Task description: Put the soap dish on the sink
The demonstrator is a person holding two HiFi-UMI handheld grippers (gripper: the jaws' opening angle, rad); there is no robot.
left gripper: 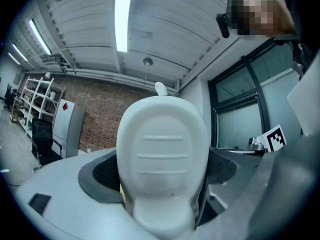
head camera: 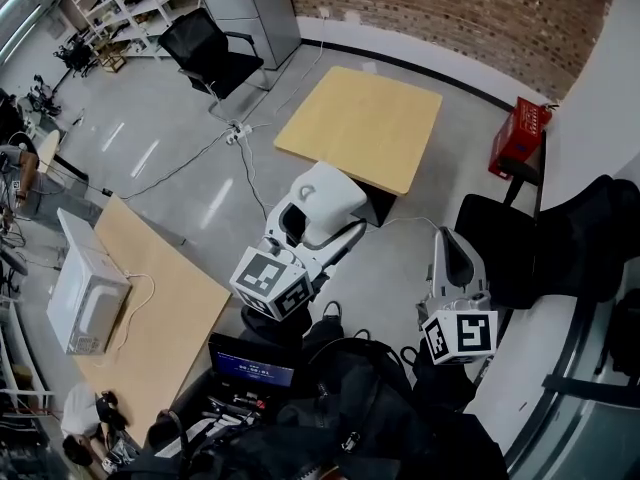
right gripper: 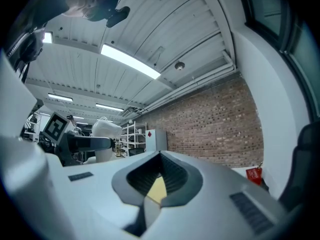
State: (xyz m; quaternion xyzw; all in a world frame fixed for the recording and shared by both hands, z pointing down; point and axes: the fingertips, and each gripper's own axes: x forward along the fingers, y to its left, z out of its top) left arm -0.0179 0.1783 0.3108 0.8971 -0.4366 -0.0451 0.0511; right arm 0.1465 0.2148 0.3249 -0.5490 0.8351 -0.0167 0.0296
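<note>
We see the left gripper clamped on the white soap dish, held above the floor. The yellow table lies at 12 o'clock from the dish. The right gripper, at 4 o'clock, has its jaws together, empty.

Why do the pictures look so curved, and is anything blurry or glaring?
Head view: wide lens bows the brick wall, even light. Left gripper view: black rounded corners, ceiling light glares white, soap dish looms large. Right gripper view: same fisheye curve, ceiling strip blown out.
</note>
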